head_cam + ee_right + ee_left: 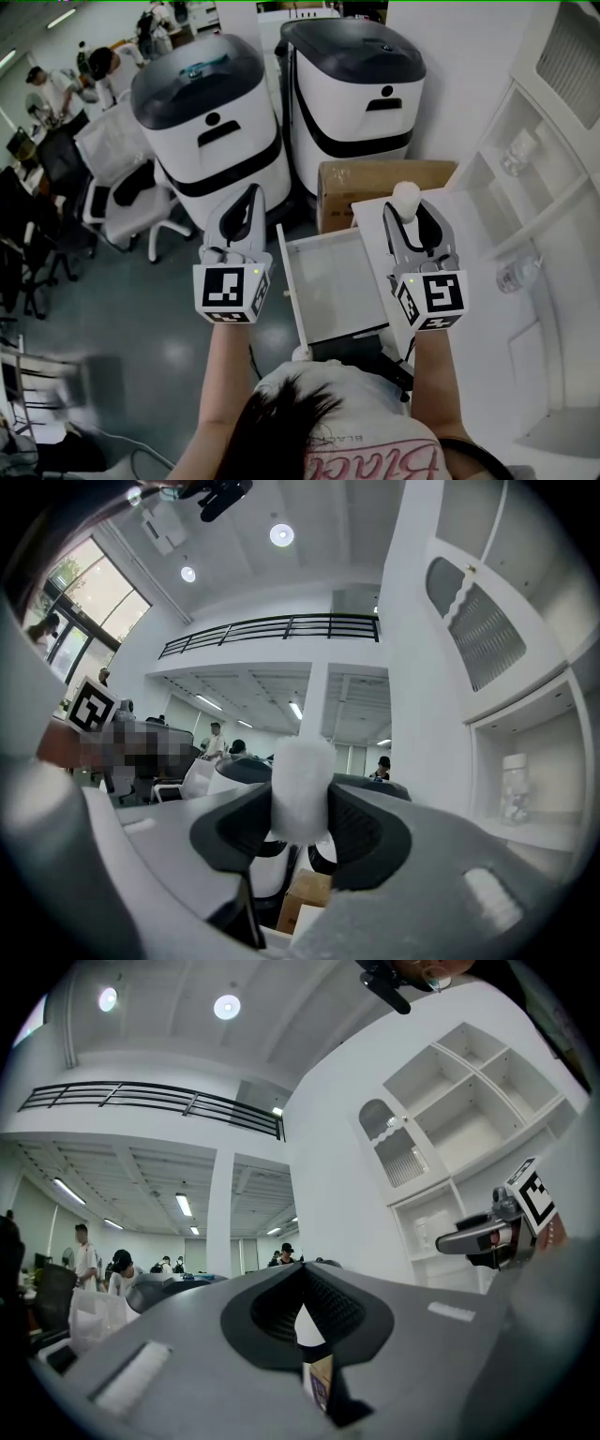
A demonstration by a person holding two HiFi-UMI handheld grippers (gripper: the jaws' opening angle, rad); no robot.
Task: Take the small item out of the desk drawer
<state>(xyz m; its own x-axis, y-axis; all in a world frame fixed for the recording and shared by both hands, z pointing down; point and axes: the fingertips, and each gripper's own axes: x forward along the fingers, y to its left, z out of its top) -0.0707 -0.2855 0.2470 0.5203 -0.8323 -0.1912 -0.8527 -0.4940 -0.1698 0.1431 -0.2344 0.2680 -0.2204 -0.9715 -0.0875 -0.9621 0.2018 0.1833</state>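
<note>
A small white foam-like item (pixel 406 196) is pinched between the fingers of my right gripper (pixel 410 210), which is held up above the white desk (pixel 487 309). In the right gripper view the white item (pixel 300 789) fills the gap between the dark pads and sticks out above them, so that gripper (pixel 300 825) is shut on it. The desk drawer (pixel 339 286) stands pulled out between my two arms, and its white inside looks bare. My left gripper (pixel 250 197) is raised to the left of the drawer, its tips together (pixel 300 1277) with nothing in them.
Two large white-and-black machines (pixel 214 127) (pixel 354 89) stand beyond the drawer, with a cardboard box (pixel 375 180) against the desk. A white office chair (pixel 127 192) is at the left. Wall shelves (pixel 525 141) with a bottle rise at the right. People sit far back left.
</note>
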